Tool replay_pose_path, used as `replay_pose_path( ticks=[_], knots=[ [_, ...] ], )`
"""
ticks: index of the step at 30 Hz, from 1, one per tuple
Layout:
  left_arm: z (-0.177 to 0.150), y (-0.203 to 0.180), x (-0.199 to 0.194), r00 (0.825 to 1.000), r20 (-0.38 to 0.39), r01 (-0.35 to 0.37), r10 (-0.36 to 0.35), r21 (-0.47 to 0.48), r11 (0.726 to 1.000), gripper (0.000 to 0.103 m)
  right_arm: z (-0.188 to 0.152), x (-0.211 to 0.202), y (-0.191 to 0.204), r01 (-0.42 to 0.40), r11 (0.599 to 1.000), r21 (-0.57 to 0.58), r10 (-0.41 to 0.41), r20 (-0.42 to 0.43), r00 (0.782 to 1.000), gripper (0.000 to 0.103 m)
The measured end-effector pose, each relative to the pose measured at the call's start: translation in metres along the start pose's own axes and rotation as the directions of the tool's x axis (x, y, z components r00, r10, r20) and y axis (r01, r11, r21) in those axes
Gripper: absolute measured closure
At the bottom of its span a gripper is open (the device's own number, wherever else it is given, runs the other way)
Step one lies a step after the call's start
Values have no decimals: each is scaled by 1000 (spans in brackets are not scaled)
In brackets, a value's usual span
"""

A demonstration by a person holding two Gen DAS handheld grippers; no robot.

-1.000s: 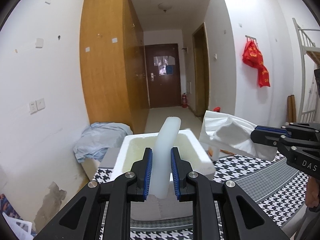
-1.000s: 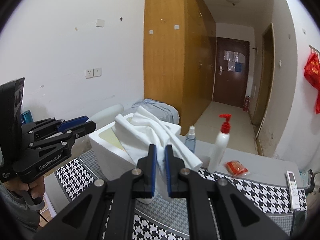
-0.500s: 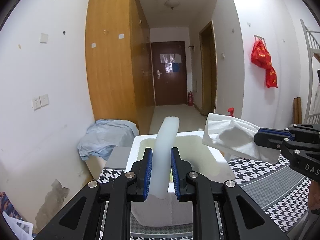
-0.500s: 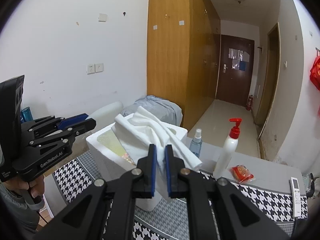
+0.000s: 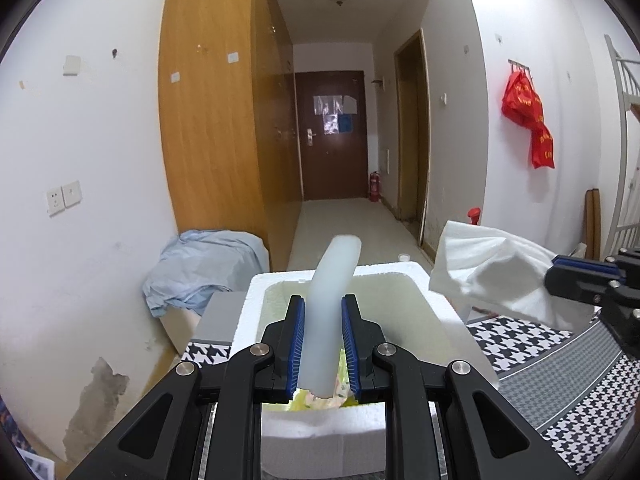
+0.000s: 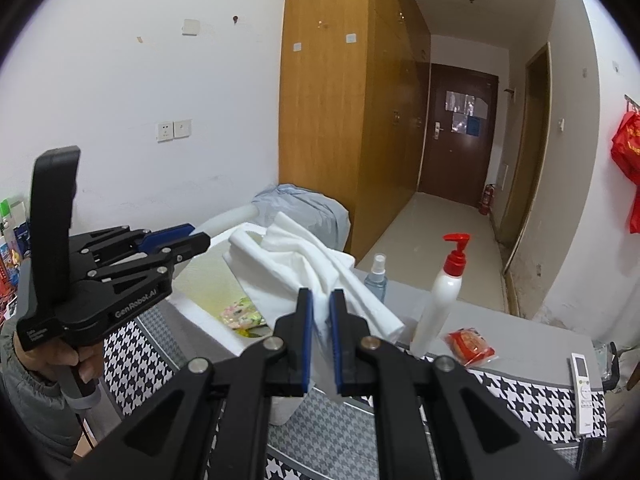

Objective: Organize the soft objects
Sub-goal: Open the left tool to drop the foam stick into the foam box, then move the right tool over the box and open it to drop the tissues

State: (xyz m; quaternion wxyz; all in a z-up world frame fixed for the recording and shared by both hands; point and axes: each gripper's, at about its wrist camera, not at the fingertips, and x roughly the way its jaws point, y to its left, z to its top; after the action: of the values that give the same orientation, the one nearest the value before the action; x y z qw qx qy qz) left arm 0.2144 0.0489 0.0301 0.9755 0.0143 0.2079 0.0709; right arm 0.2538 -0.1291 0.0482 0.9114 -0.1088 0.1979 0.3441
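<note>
My left gripper (image 5: 322,308) is shut on a pale, bent foam tube (image 5: 332,292) and holds it above the open white foam box (image 5: 248,312). My right gripper (image 6: 320,300) is shut on a white cloth (image 6: 296,264) and holds it in the air at the box's right side; the cloth also shows in the left wrist view (image 5: 492,272). The box (image 6: 208,312) has a yellowish inside, with a small flowered soft item (image 6: 242,316) lying at the bottom. The left gripper (image 6: 188,240) shows at the left of the right wrist view.
The box stands on a table with a houndstooth cloth (image 6: 500,400). A white pump bottle with a red top (image 6: 444,300), a small spray bottle (image 6: 376,284), a red snack packet (image 6: 472,346) and a white remote (image 6: 582,388) stand to the right. A blue sheet (image 5: 204,264) covers something behind.
Both grippers have moved forward toward the box and tilted, so more of its inside shows. Both grips are unchanged.
</note>
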Motion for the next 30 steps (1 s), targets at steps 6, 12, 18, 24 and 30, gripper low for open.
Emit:
replay_pose_path(
  ticks=[6,12,18,24,30],
  knots=[
    [1,3,11,1000,-19,5,-5,1,1000,81,1,6,-2,10,1000,3,-10,-15,1000,91],
    [1,9,15,1000,-22,-14,14,8,1000,61,1,8,-4,25,1000,9,-25,-20,999,91],
    [2,19,5,1000,9,-14,14,-21,1000,16,3,10,-1,23,1000,4,-23,-22,1000,91],
    [3,31,-8,998,40,-45,46,-41,998,3,6,12,6,16,1000,-8,-16,-17,1000,91],
    [2,45,-20,996,50,-65,68,-57,996,3,11,12,13,5,1000,-18,-5,-1,1000,91]
  ],
)
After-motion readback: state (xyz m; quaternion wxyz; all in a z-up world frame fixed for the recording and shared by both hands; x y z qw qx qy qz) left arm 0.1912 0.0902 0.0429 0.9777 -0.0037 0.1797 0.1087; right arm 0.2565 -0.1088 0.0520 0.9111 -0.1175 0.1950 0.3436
